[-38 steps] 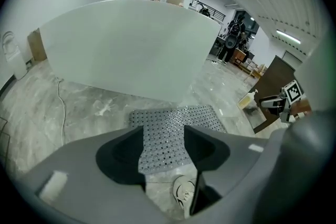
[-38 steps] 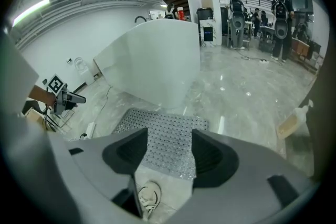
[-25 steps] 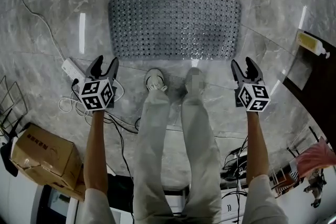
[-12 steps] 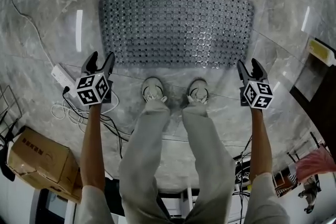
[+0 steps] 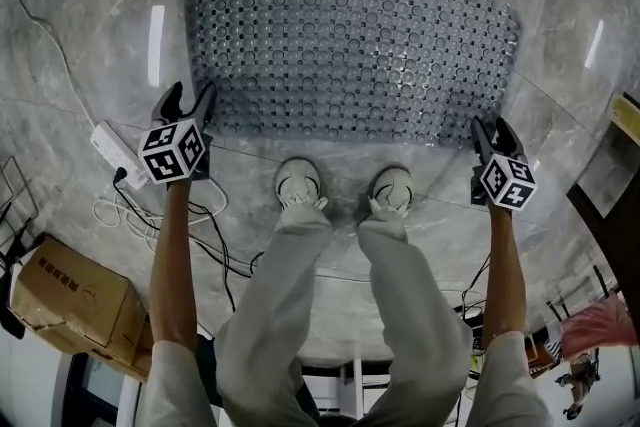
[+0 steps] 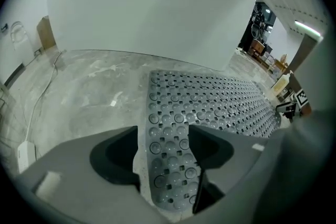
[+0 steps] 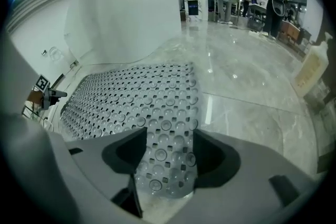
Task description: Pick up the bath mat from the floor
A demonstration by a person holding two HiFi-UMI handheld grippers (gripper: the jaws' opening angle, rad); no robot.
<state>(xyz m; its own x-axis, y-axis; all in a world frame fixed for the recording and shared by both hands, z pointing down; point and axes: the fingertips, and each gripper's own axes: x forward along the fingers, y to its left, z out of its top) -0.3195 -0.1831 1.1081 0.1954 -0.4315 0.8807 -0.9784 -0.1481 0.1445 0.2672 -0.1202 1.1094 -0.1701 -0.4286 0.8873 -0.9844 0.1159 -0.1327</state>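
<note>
The grey bath mat (image 5: 350, 55), studded with round bumps and small holes, lies flat on the marble floor in front of my feet. My left gripper (image 5: 187, 105) is at the mat's near left corner. Its jaws are opening wide, and in the left gripper view (image 6: 164, 136) the mat's corner (image 6: 170, 165) lies between them without the pads pressing on it. My right gripper (image 5: 495, 130) is at the near right corner. Its jaws stand open in the right gripper view (image 7: 170, 144), with that end of the mat (image 7: 163, 165) lying in the gap.
A white tub (image 6: 152, 8) stands just past the mat. A power strip (image 5: 112, 147), loose cables (image 5: 150, 210) and a cardboard box (image 5: 60, 290) lie at the left. My shoes (image 5: 298, 183) stand just short of the mat. A soap bottle (image 7: 310, 68) stands at the right.
Both grippers have moved forward from beside my feet to the mat's near corners. The mat now fills more of the head view.
</note>
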